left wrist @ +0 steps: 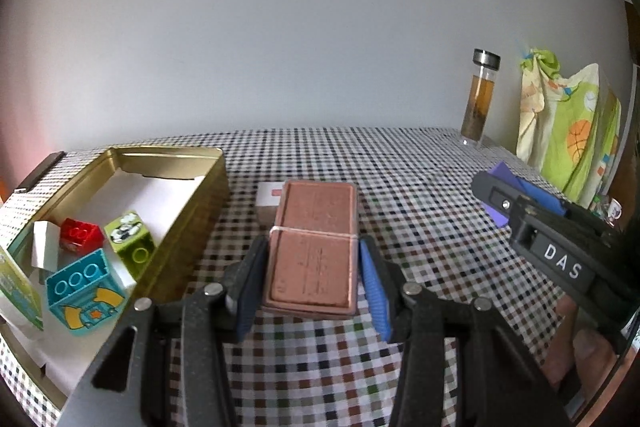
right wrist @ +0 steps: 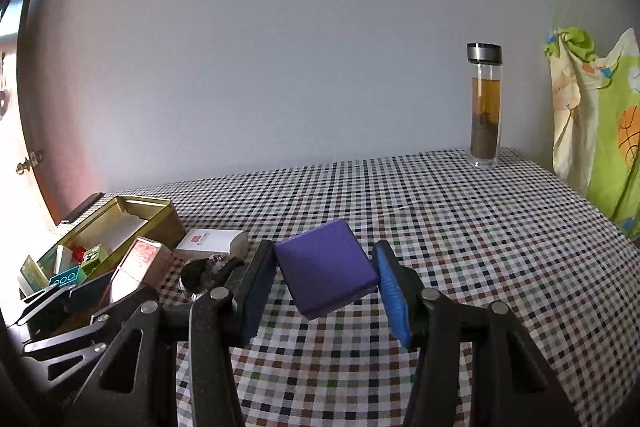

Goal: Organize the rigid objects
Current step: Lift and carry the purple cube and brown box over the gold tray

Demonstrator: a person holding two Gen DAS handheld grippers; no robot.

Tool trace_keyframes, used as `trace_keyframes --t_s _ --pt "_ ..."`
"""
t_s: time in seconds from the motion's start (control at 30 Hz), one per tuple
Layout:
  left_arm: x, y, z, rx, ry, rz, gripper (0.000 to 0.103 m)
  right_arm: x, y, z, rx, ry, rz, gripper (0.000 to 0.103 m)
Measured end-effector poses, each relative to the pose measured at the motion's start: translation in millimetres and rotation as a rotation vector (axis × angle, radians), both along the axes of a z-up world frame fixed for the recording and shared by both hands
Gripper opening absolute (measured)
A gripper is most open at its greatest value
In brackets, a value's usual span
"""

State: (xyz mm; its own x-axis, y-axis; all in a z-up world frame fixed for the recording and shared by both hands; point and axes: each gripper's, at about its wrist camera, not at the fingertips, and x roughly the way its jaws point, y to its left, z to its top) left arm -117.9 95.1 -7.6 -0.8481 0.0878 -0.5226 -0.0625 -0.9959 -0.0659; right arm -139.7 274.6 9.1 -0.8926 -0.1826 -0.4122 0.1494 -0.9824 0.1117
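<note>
Left tool [left wrist: 312, 283] grips pink box [left wrist: 314, 243]; right tool [right wrist: 326, 287] alone shows its purple box [right wrist: 326, 269] gripped.

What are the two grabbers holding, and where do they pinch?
Left gripper pinches the pink box by its long sides. Right gripper pinches the purple box by two opposite corners.

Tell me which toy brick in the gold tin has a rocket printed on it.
The teal brick, at the tin's near end in the left wrist view. The red brick and the green brick sit behind it; neither shows a rocket.
</note>
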Motion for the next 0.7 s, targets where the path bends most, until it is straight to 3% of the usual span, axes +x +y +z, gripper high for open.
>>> trace_keyframes --t_s 0.3,0.7 --pt "6 -10 1 0.011 0.027 0.029 0.045 12 -12 5 0.047 0.072 -0.012 0.053" --pt "16 -20 7 -0.005 0.082 0.062 0.045 17 -21 7 0.018 0.095 0.013 0.053"
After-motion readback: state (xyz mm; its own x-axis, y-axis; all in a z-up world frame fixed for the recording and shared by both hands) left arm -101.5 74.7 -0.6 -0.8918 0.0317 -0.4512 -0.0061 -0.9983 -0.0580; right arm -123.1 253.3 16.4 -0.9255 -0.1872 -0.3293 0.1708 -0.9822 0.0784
